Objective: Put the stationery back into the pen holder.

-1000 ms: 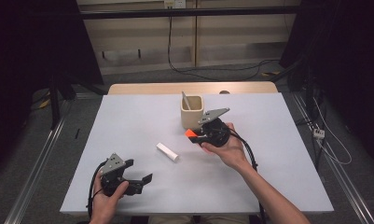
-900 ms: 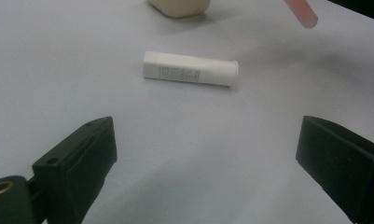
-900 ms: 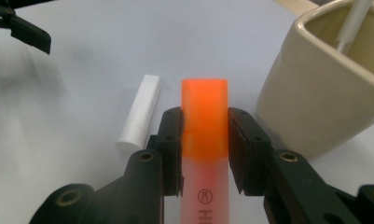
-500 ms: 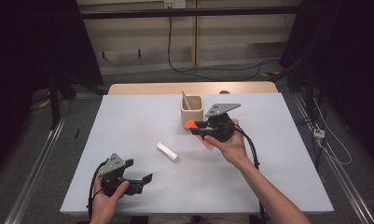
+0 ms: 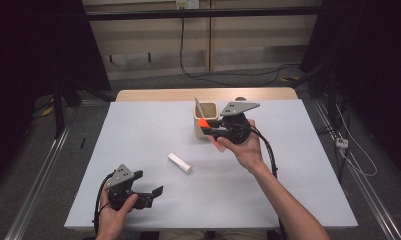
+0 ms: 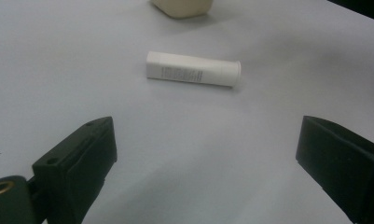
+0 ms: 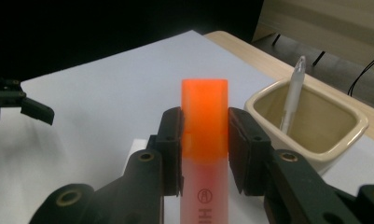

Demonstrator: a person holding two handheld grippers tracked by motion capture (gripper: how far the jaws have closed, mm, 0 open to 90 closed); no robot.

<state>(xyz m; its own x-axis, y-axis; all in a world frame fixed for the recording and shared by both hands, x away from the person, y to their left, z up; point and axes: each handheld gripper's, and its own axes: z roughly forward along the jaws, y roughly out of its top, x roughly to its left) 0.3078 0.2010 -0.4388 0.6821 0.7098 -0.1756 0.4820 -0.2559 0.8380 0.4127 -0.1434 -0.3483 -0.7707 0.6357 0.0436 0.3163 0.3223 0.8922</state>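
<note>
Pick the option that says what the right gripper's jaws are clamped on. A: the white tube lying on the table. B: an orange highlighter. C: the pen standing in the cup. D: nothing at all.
B: in the right gripper view the right gripper has both pads pressed against the orange highlighter, beside the cup that holds a pen.

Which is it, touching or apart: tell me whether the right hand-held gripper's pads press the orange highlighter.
Touching. The right gripper view shows the right hand-held gripper with both pads flush against the orange highlighter, no gap on either side.
</note>
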